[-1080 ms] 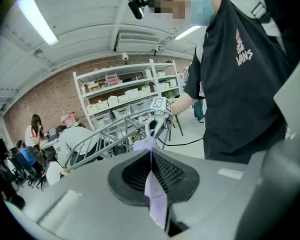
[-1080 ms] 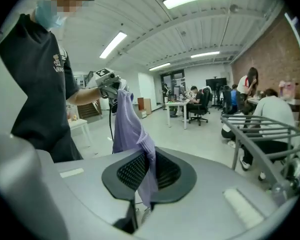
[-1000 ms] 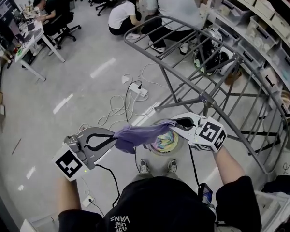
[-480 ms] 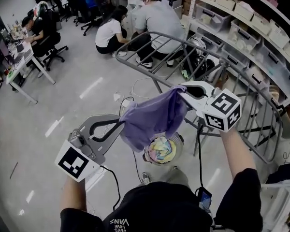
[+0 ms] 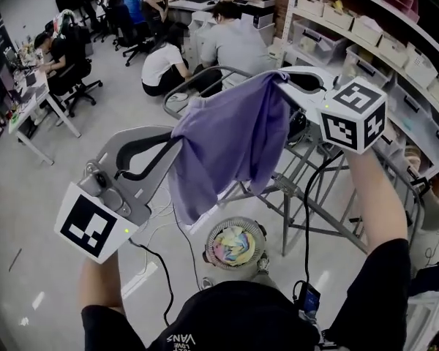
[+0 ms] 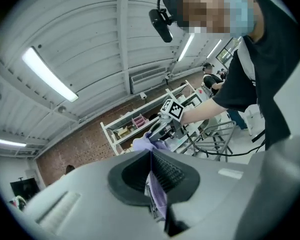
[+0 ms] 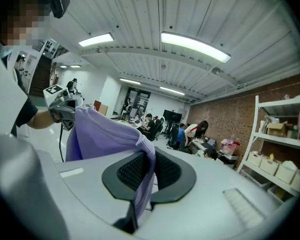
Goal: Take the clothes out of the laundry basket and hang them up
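1. A grey metal drying rack (image 5: 286,225) stands on the office floor just ahead of the person.
2. A purple garment (image 5: 234,137) hangs spread in the air between the two grippers, in front of the rack.
3. The left gripper (image 5: 178,140) and right gripper (image 5: 282,80) each pinch an upper edge of the garment, jaws clamped on cloth.
4. The round laundry basket (image 5: 209,241) sits below by the person's feet, colourful clothes inside.

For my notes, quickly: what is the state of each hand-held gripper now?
Left hand-held gripper: closed on the purple garment.
Right hand-held gripper: closed on the purple garment too.
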### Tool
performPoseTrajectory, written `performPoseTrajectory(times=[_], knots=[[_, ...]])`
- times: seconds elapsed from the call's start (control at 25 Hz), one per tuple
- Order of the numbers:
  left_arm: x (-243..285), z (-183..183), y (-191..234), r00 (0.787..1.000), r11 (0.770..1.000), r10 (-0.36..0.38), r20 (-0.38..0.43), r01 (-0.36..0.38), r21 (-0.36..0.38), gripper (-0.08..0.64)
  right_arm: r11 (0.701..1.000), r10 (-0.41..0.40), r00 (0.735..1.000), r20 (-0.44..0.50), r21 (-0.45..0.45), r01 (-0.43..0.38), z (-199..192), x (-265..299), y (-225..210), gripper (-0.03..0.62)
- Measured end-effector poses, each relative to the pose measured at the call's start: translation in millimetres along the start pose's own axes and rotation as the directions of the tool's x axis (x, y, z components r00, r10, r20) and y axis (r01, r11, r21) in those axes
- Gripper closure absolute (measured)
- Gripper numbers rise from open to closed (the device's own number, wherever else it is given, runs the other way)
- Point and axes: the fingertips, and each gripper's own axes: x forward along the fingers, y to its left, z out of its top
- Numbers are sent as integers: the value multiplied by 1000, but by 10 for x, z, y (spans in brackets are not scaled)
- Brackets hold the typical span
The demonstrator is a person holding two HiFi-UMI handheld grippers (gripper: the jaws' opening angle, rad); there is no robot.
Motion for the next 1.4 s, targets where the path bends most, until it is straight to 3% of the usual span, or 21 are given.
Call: performPoseTrajectory(times=[0.4,0.76,1.0,1.2,1.4], knots=[[958,967,574,985,979,170,25,-172,112,551,997,-9,993,121,-76,19,804,-124,-1344,566],[1532,1259,814,967,949,256,-8,-249,192,551,987,-111,974,196,-95,131,1090,-200,-2073,566],[2143,1192,722,966,947,254,-41,-239,213,551,980,-178,973,146,-64,189,696,-218,-2577,566],[2612,685,393,974,967,204,-97,-184,179,551,983,-177,984,29,-34,178,-88,-55,-2770,566],[2873,166,-3,979,989,135,-155,-123,82,551,989,-147,987,-58,0,147,-780,86,-2766,566]])
